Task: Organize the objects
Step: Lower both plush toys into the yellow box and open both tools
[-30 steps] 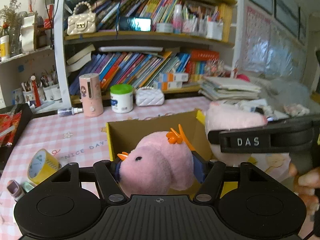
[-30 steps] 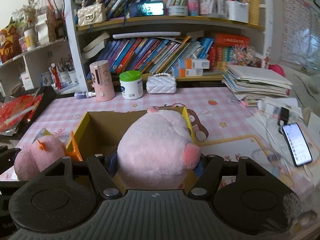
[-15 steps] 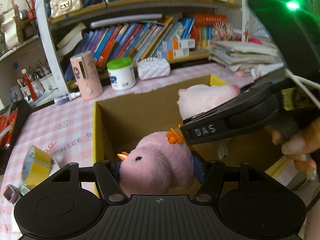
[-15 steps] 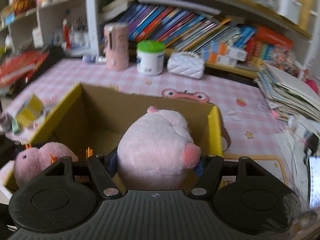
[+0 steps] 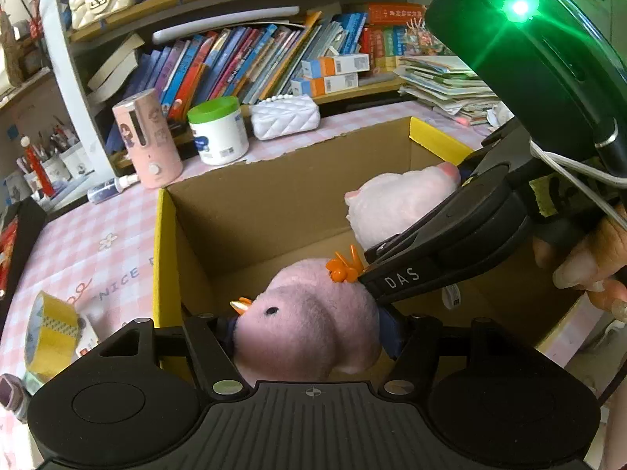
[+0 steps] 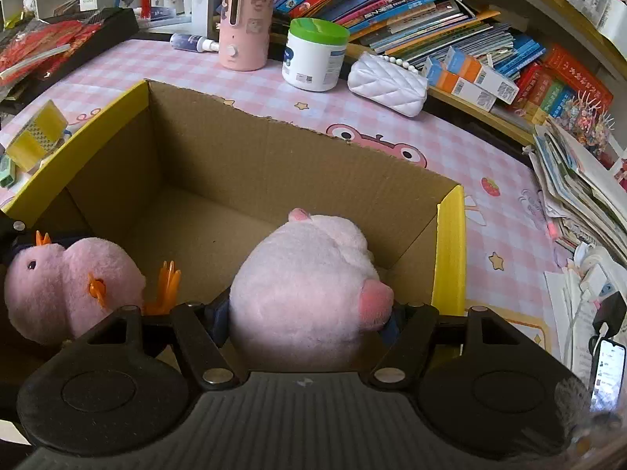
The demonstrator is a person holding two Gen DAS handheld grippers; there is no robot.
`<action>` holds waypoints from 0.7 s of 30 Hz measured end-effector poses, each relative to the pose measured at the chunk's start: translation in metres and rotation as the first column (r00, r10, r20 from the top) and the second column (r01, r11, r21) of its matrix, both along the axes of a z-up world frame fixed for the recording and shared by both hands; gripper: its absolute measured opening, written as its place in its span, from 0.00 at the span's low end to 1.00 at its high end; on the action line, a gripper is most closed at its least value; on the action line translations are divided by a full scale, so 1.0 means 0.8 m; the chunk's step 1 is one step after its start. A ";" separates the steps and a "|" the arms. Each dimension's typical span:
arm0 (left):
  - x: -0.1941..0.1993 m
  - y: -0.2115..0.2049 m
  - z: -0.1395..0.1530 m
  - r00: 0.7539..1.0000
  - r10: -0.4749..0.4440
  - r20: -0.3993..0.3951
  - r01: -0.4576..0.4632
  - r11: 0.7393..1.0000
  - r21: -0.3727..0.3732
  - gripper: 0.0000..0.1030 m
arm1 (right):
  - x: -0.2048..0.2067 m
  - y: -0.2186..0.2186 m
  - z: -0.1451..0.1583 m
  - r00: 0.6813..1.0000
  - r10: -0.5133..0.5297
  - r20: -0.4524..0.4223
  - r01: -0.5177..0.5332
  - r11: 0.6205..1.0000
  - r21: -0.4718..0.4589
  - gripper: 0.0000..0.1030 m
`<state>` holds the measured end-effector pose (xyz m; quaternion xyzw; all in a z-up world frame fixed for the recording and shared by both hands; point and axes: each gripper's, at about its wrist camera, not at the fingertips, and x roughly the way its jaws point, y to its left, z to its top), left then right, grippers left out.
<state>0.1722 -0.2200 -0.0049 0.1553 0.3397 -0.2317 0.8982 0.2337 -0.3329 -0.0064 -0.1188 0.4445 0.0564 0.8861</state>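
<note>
- Pink checked tabletop (image 6: 250, 78) in front of crowded bookshelves (image 5: 250, 62).
- Open cardboard box (image 6: 243, 156) with yellow flaps sits mid-table.
- Your left gripper (image 5: 309, 329) pinches a pink chick plush (image 5: 305, 325) with orange beak and feet, both jaws pressed into its sides, held over the box's left part.
- Your right gripper (image 6: 309, 317) pinches a pink pig plush (image 6: 309, 282), jaws squeezing its flanks, snout to the right, held over the box's right part.
- Whether either plush touches the box floor, you can't tell.
- Left view: the right gripper crosses just behind the chick; your hand (image 5: 588, 258) is on its handle.
- Behind box: pink humidifier (image 6: 245, 19), green-lid jar (image 6: 315, 55), white quilted purse (image 6: 388, 82).
- Left of box: yellow tape roll (image 5: 51, 337).
- Far right: paper stack (image 6: 580, 180), lit phone (image 6: 607, 368).
</note>
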 end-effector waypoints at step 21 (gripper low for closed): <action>-0.070 0.044 0.061 0.982 0.074 0.173 -0.055 0.992 -0.115 0.89 | -0.079 -0.017 0.064 0.967 -0.132 0.218 0.089 0.976 0.197 0.89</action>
